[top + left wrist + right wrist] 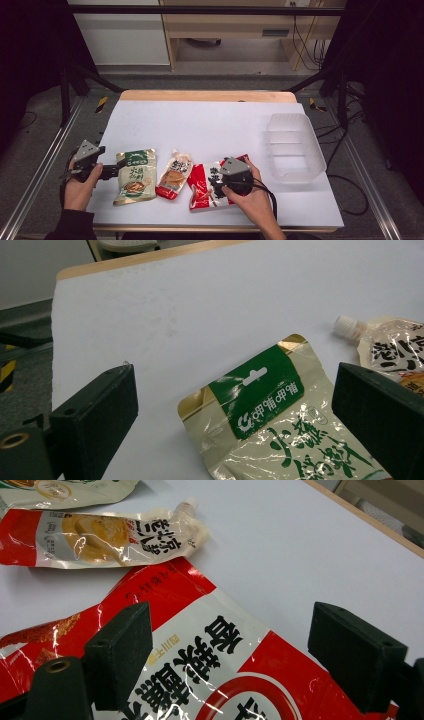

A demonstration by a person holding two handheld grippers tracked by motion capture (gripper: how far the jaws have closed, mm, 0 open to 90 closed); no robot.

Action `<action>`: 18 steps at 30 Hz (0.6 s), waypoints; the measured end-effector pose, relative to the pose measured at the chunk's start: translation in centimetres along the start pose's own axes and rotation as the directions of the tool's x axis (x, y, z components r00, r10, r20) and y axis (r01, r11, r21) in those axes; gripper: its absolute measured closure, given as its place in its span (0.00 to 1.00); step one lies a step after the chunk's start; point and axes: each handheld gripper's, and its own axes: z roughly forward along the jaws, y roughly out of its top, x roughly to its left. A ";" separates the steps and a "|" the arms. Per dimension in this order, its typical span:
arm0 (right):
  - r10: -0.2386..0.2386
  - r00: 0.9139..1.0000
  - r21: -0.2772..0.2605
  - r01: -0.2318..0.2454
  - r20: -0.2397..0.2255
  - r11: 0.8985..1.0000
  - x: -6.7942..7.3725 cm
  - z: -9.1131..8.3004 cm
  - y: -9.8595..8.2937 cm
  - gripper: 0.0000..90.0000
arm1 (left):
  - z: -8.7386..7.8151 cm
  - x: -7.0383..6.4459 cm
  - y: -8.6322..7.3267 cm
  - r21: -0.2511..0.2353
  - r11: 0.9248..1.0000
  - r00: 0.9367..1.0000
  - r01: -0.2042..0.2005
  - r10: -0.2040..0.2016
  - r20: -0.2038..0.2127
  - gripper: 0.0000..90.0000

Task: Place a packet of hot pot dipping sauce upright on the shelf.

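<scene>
Evidently staging for pickup: right gripper [216, 184] hovers jaws wide over the red pouch [215, 680] at table's 6 o'clock, left gripper [118, 168] likewise wide beside the green pouch [272, 425] at 7, tub [295, 170] waiting at 3.

We see both forearms coming in from the bottom edge in the high view. Left hand [80, 187] wraps the left gripper [119, 163] near the table's left edge, jaws pointing right, spread wide, nothing btwn them. Right hand [252, 195] grips the right gripper [216, 184] front-centre, jaws aimed left and down, also wide apart w/ nothing clamped. Grey plate tops each unit. Cable loops off the right one, over the wrist.
</scene>
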 end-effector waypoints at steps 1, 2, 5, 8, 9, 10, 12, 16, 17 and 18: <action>-0.001 1.000 -0.003 0.001 0.004 1.000 0.1 -0.1 -0.1 0.20 | 0.0 0.1 0.0 0.006 1.000 1.000 -0.003 0.003 0.009 0.05; 0.004 1.000 -0.004 -0.004 0.007 1.000 0.1 -0.2 -0.3 0.20 | 0.1 0.2 0.0 0.009 1.000 1.000 -0.009 0.009 0.016 0.05; 0.021 1.000 -0.001 -0.021 0.018 1.000 0.1 -0.3 -0.5 0.18 | 0.2 0.4 0.1 0.021 0.999 0.999 -0.029 0.028 0.024 0.05; 0.025 0.999 -0.001 -0.025 0.034 1.000 -0.1 -0.3 -0.6 0.17 | 0.5 0.8 0.0 0.042 0.998 0.998 -0.049 0.047 0.037 0.05; 0.036 0.999 0.000 -0.036 0.038 0.999 -0.1 -0.3 -0.5 0.16 | 0.6 0.9 -0.1 0.053 0.997 0.998 -0.058 0.056 0.038 0.04; 0.043 0.998 0.005 -0.044 0.041 0.999 -0.1 -0.3 -0.5 0.15 | 0.7 1.1 -0.2 0.066 0.995 0.997 -0.068 0.066 0.034 0.04; 0.042 0.998 0.009 -0.043 0.046 0.999 0.0 -0.4 -0.5 0.13 | 0.9 1.3 -0.4 0.075 0.995 0.997 -0.065 0.062 0.040 0.05; 0.034 0.999 0.018 -0.035 0.041 0.999 0.1 -0.2 -0.5 0.11 | 1.5 1.7 -0.7 0.111 0.990 0.996 -0.085 0.081 0.046 0.06; 0.029 0.999 0.019 -0.029 0.041 0.999 0.1 -0.2 -0.5 0.11 | 1.6 1.8 -0.8 0.122 0.989 0.995 -0.089 0.083 0.053 0.06; 0.027 0.999 0.021 -0.028 0.038 0.999 0.1 -0.1 -0.5 0.11 | 1.8 1.9 -0.9 0.129 0.987 0.995 -0.092 0.085 0.060 0.06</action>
